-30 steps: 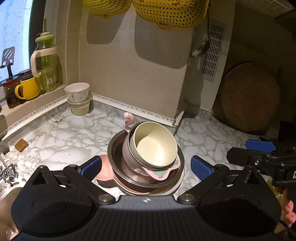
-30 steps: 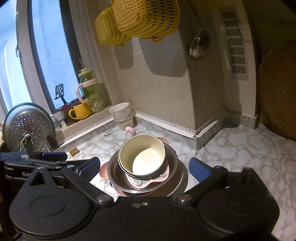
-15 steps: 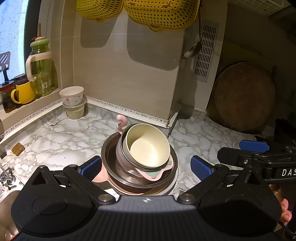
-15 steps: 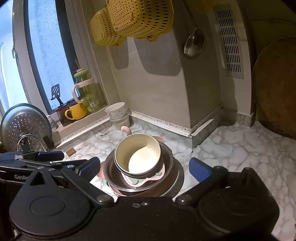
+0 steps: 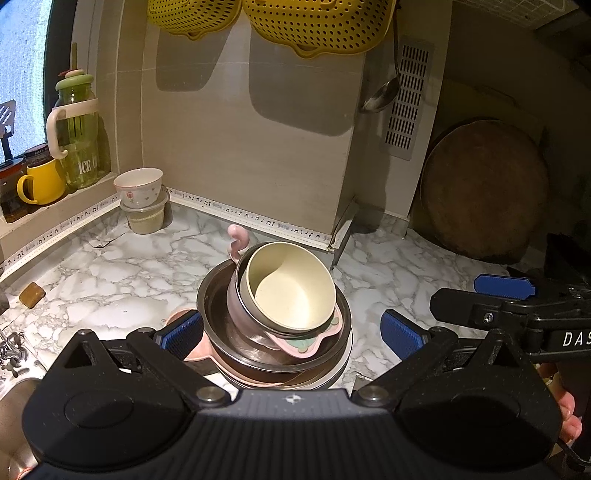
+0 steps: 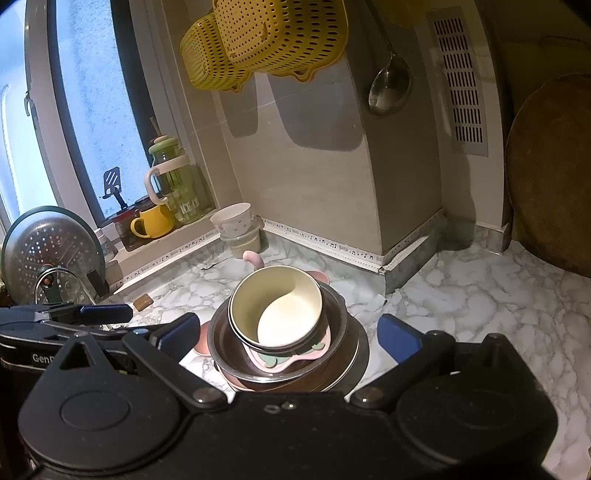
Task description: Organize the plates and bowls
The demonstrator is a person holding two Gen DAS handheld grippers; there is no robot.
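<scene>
1. Your left hand-held gripper (image 5: 291,332) is spread wide, its blue pads on either side of the dish stack and closed on nothing.
2. Your right hand-held gripper (image 6: 288,332) is just as wide open and empty; in the left wrist view it shows at 3 o'clock, with fingertips of your hand (image 5: 565,413) below it.
3. The stack sits on the marble counter (image 5: 110,280) between both pairs of fingers. On top is a cream bowl (image 5: 291,286), tilted, nested in a pinkish bowl (image 5: 236,310).
4. Under those lies a pink tray with green patches (image 5: 310,341), inside a dark metal bowl (image 5: 218,314), which rests on flatter plates (image 5: 325,380). A pink curled handle (image 5: 238,238) rises at the stack's 11 o'clock.
5. Toward 10 o'clock on the counter, a white flowered bowl (image 5: 138,186) sits on a lidded tub (image 5: 144,218) in the corner.
6. On the window ledge beyond stand a yellow mug (image 5: 42,181) and a green jug (image 5: 77,144).
7. At 12 o'clock yellow colanders (image 5: 317,26) and a ladle (image 5: 384,92) hang on the wall; at 2 o'clock a round wooden board (image 5: 484,188) leans upright.
</scene>
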